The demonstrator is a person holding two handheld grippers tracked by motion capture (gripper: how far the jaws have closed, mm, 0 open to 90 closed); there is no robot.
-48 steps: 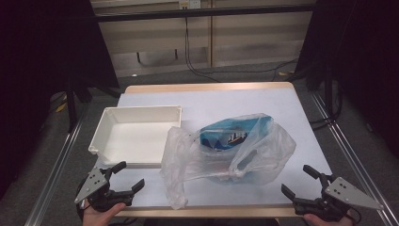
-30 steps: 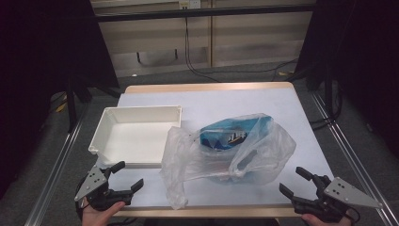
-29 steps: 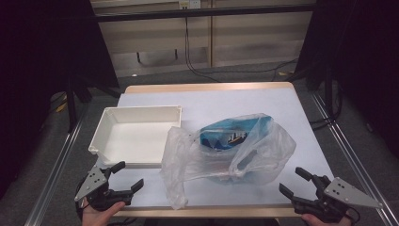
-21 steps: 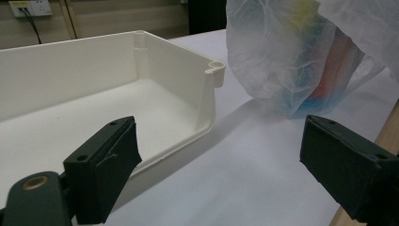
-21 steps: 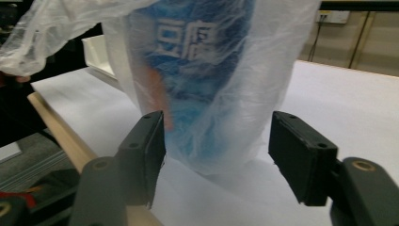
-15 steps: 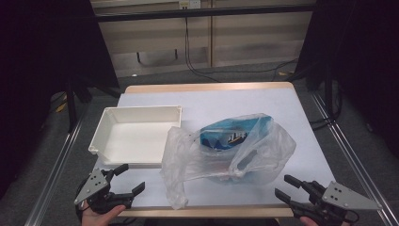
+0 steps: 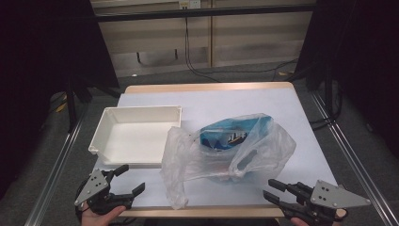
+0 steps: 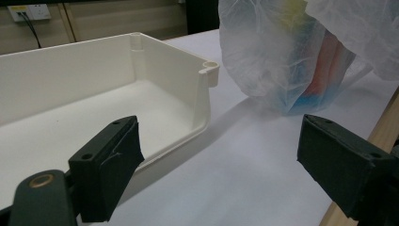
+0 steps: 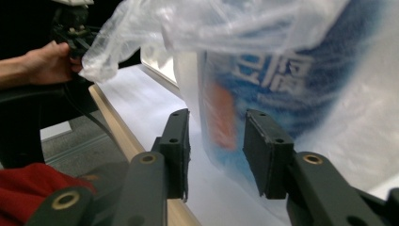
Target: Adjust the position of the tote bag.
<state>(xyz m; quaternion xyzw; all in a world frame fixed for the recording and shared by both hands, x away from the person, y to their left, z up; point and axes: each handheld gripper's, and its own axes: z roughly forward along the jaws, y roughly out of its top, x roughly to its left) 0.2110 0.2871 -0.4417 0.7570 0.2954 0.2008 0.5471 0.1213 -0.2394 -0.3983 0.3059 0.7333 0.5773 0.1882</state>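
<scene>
A clear plastic bag lies on the white table top with a blue package inside it. Left of it stands an empty white tray. My left gripper hovers at the table's near left edge, open wide with nothing between its jaws, which have eased in slightly. Its own view faces the tray and the bag. My right gripper is at the near right edge, just short of the bag. Its jaws have just been closing and stand narrow, pressing on nothing, with the bag just beyond them.
The table's wooden front edge runs between the two grippers. Metal rails flank the table on both sides. In the right gripper view the other hand holds its gripper at the far left, and a red sleeve shows low down.
The right gripper has moved left toward the bag and its jaws have narrowed. The left gripper has stayed put. The bag and tray have not moved.
</scene>
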